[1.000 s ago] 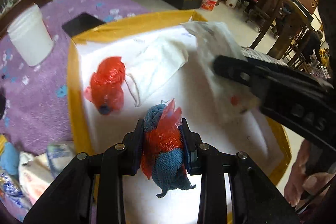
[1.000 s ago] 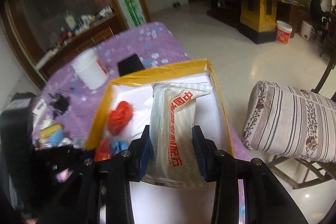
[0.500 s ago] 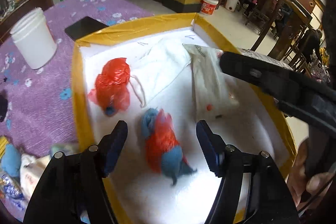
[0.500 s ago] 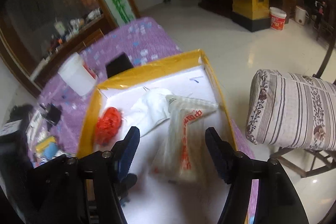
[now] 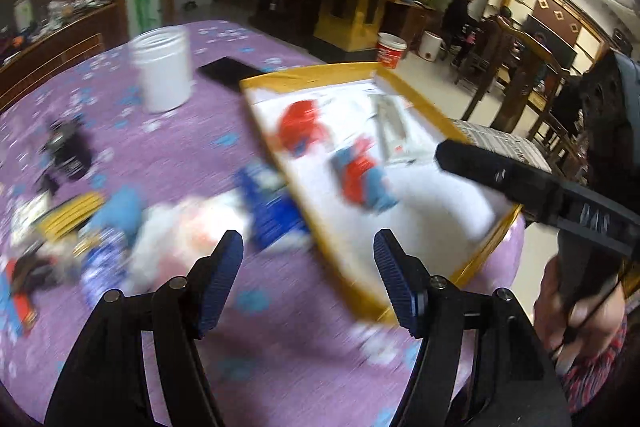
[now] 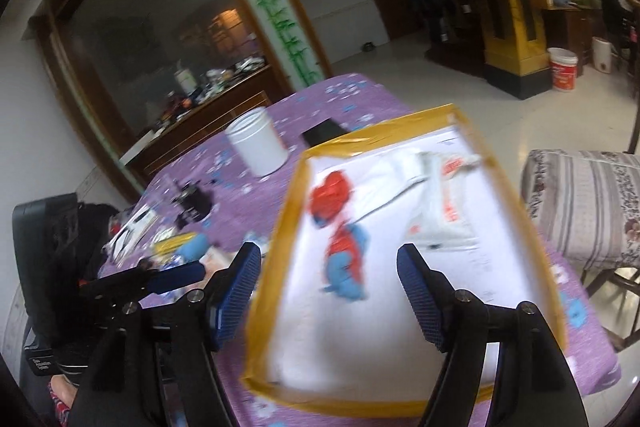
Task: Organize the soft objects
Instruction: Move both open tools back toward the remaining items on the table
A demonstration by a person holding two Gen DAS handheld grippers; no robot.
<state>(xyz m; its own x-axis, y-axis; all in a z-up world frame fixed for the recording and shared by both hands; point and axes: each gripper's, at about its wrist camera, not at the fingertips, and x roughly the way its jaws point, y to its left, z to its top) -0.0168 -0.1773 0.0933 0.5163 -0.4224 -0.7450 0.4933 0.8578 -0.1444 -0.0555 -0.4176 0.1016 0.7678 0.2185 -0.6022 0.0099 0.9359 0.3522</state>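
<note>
A yellow-rimmed box [image 6: 280, 239] with a white floor holds a red plastic bag [image 6: 332, 195], a blue knit bundle wrapped in red plastic [image 6: 346, 259], a white cloth [image 6: 384, 171] and a white printed packet [image 6: 448, 203]. My right gripper [image 6: 329, 259] hangs above the box's near end, its jaws opening with nothing between them. My left gripper [image 5: 308, 251] is open and empty over the purple tablecloth, beside the box's left rim [image 5: 304, 223]. A blurred pile of soft items [image 5: 168, 239], among them a blue packet [image 5: 272, 207], lies just ahead of it.
A white jar [image 5: 162, 71] and a black phone [image 5: 230, 71] sit behind the box on the purple table [image 5: 180, 163]. A black object [image 5: 66, 151] lies further left. A striped chair cushion [image 6: 588, 199] stands right of the table. People sit in the room beyond.
Both grippers let go: the blue-and-red bundle and the white packet now lie in the box. Both have pulled back; the left has swung left, out over the tablecloth and the pile.
</note>
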